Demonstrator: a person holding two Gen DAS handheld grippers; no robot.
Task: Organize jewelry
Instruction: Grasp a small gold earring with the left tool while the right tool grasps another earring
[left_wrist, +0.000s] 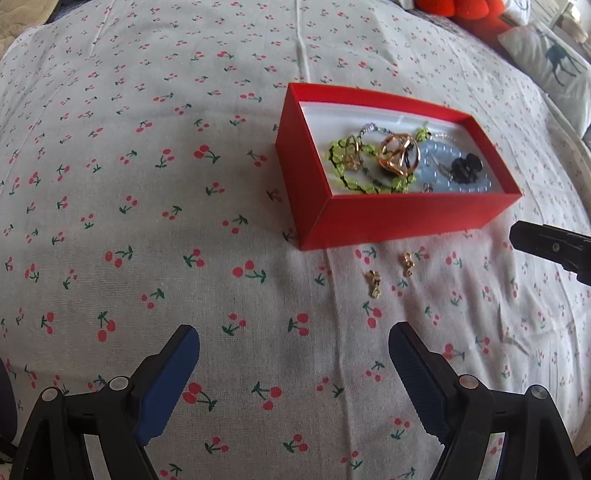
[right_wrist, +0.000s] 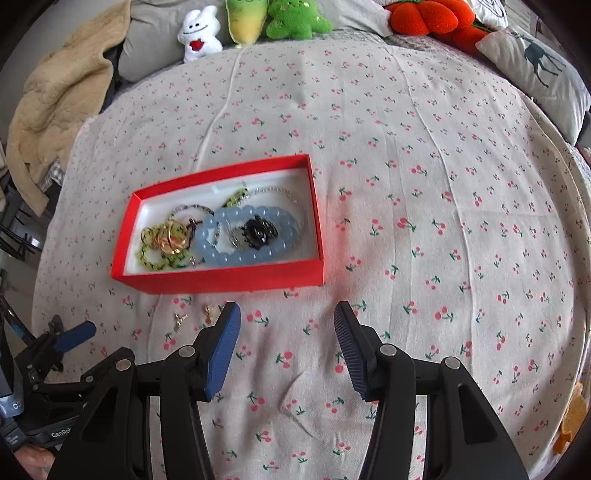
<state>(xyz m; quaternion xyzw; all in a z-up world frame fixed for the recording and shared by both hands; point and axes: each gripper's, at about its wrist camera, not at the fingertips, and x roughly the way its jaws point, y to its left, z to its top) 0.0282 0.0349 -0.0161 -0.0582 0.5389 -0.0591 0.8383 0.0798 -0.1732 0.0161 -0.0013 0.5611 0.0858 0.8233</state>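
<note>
A red box with a white lining sits on the cherry-print cloth. It holds a green beaded bracelet, a gold wire piece, a pale blue bead bracelet, a black piece and a silver chain. Two small gold earrings lie on the cloth just in front of the box. My left gripper stands open and empty, short of the earrings. My right gripper is open and empty too, near the box's front right corner, with the earrings to its left.
Plush toys line the far edge, beside a beige blanket at the back left. A deer-print pillow and an orange plush lie at the back right. Bare cloth stretches right of the box.
</note>
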